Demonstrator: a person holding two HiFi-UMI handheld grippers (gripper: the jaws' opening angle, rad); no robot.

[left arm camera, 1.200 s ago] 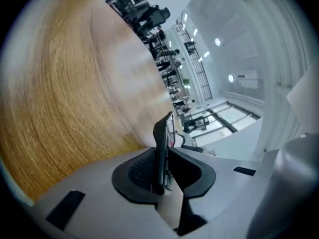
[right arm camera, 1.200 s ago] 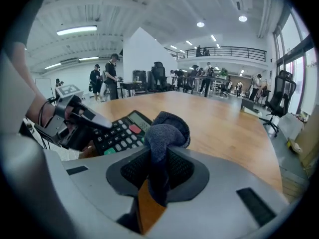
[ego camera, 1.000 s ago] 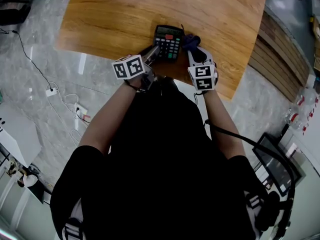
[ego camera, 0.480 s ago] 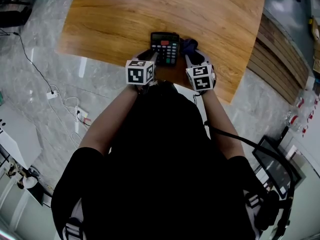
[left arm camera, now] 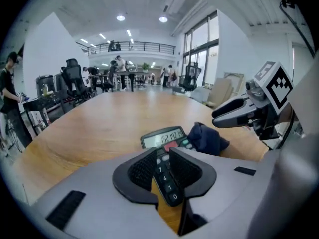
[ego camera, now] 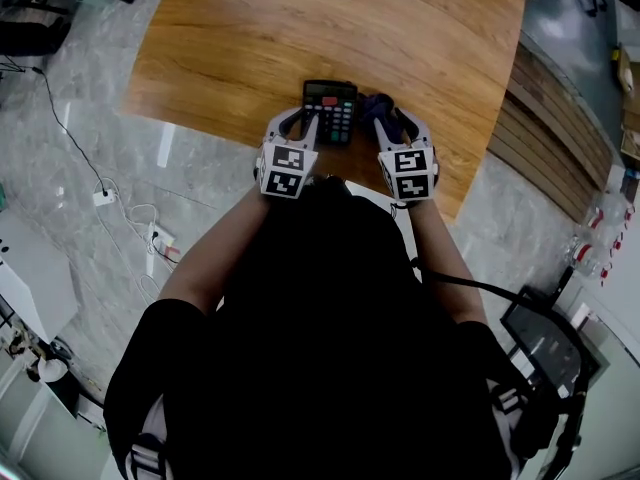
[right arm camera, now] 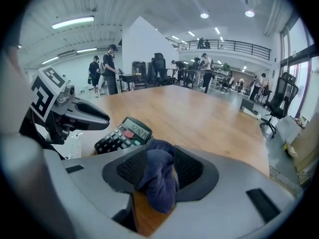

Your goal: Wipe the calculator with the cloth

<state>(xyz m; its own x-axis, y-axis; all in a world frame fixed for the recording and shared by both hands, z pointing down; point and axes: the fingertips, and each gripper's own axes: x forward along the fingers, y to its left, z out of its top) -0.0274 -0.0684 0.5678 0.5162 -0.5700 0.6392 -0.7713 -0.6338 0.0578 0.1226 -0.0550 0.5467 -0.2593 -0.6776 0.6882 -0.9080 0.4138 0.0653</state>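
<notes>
A black calculator (ego camera: 330,108) lies flat on the wooden table (ego camera: 300,28) near its front edge, display lit (left arm camera: 163,137). A dark blue cloth (ego camera: 377,104) lies bunched just to its right, touching it (left arm camera: 207,138). My left gripper (ego camera: 301,120) hovers over the calculator's near left end. Its jaws are closing, with the keypad (left arm camera: 167,180) showing through the gap below them, not pinched. My right gripper (ego camera: 390,120) hangs above the cloth (right arm camera: 159,176). Those jaws are opening and the pads stand off the cloth. From the left gripper view the right gripper (left arm camera: 219,116) is clear of the cloth.
The table's front edge (ego camera: 340,168) runs just under both grippers. On the grey floor to the left lie cables and a power strip (ego camera: 150,233). Wooden slats (ego camera: 560,118) stand to the right. People and office chairs (right arm camera: 159,66) are far beyond the table.
Both grippers have drawn back toward the person and risen. The left gripper has rolled and come off the calculator, and the right has let go of the cloth.
</notes>
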